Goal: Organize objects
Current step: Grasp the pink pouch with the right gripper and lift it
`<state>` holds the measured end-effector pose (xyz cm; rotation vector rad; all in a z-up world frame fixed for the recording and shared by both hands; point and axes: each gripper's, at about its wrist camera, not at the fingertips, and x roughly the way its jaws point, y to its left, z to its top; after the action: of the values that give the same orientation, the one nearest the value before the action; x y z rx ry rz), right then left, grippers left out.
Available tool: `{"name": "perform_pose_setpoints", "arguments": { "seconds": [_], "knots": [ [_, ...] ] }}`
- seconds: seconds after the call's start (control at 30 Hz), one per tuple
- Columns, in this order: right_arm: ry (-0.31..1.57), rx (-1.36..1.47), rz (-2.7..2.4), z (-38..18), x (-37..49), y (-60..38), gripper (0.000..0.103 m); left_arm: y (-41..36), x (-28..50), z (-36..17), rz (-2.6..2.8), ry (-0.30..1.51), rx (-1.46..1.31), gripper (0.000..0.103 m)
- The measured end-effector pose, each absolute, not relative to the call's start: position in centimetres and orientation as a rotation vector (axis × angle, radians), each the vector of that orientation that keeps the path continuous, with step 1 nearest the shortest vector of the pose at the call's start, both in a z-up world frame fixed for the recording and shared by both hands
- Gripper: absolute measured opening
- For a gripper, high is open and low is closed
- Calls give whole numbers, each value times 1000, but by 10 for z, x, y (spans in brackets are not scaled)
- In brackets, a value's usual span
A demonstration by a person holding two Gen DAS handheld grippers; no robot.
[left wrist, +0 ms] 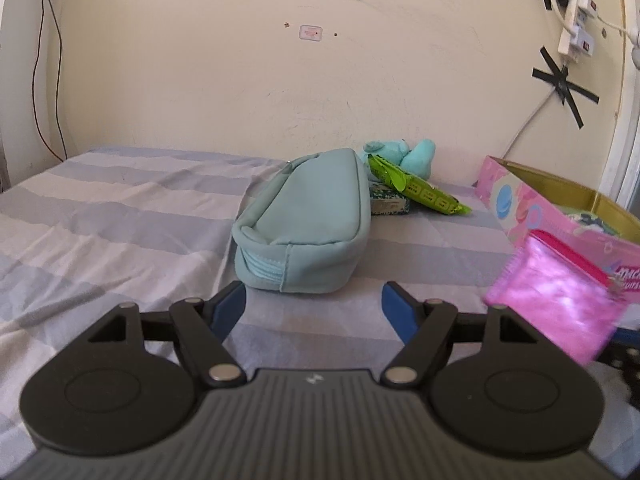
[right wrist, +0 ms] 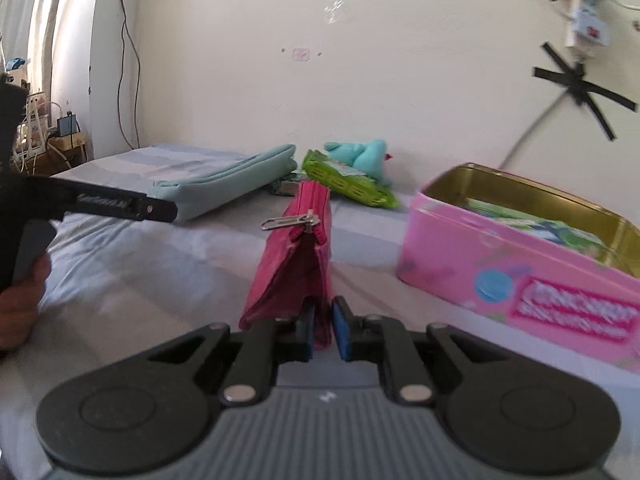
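Note:
My right gripper (right wrist: 323, 330) is shut on a shiny pink zip pouch (right wrist: 296, 264) and holds it upright above the bed; the pouch also shows in the left wrist view (left wrist: 554, 296). An open pink tin box (right wrist: 512, 264) with packets inside stands to the right; it also shows in the left wrist view (left wrist: 560, 208). My left gripper (left wrist: 314, 312) is open and empty, just short of a light blue pouch (left wrist: 304, 224). Behind it lie a green packet (left wrist: 416, 190), a small patterned box (left wrist: 390, 204) and a teal plush toy (left wrist: 404, 154).
The striped bed sheet (left wrist: 120, 216) runs to a cream wall. A power strip and cables (left wrist: 574, 28) hang taped on the wall at right. The left gripper's body (right wrist: 100, 202) and a hand show at the left of the right wrist view.

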<state>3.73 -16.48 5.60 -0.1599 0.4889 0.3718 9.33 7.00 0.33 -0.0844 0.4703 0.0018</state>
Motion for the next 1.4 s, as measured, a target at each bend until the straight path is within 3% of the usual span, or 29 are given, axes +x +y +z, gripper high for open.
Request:
{"name": "perform_pose_setpoints", "arguments": {
  "seconds": [0.5, 0.87, 1.4],
  "knots": [
    [457, -6, 363, 52, 20, -195, 30, 63, 94, 3, 44, 481, -21, 77],
    [417, 50, 386, 54, 14, -205, 36, 65, 94, 2, 39, 487, -23, 78],
    [532, 82, 537, 54, -3, -187, 41, 64, 91, 3, 25, 487, -47, 78]
  ]
}}
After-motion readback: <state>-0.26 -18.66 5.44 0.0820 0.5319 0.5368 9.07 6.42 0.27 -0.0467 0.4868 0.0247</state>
